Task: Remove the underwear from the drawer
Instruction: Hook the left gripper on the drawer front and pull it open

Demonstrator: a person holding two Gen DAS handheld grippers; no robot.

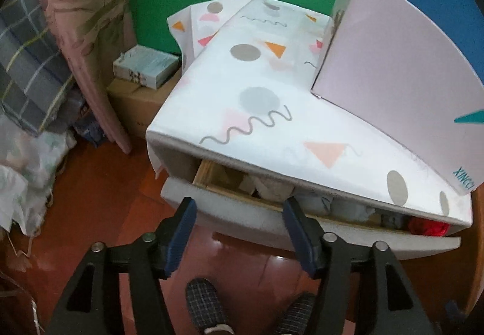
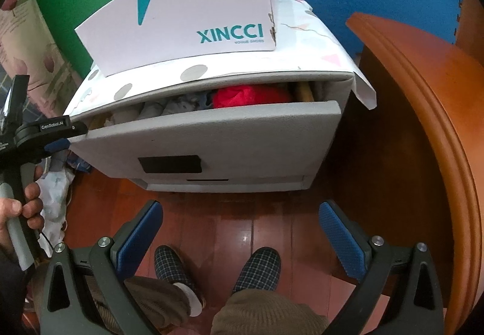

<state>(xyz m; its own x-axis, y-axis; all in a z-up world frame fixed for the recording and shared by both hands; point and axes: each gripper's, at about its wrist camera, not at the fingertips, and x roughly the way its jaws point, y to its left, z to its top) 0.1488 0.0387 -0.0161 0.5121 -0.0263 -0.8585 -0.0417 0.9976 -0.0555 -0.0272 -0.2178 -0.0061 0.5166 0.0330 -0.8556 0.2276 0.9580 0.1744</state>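
The grey drawer [image 2: 211, 135] stands partly pulled out beneath the cabinet's patterned white top [image 1: 257, 99]. The underwear [image 2: 251, 96], a red bundle among grey and white folded pieces, sits at 12 o'clock in the right wrist view, inside the drawer's right end. A pink XINCCI shoebox [image 2: 193, 20] rests on the top, overhanging the opening. The left gripper [image 1: 239, 208] hovers at the drawer's left front edge, jaws wide with nothing between them. The right gripper [image 2: 240, 217] hangs wide and empty above the red wood floor [image 2: 242, 214] and plaid slippers [image 2: 172, 268]. An orange wooden furniture edge [image 2: 423, 111] crowds 3 o'clock.
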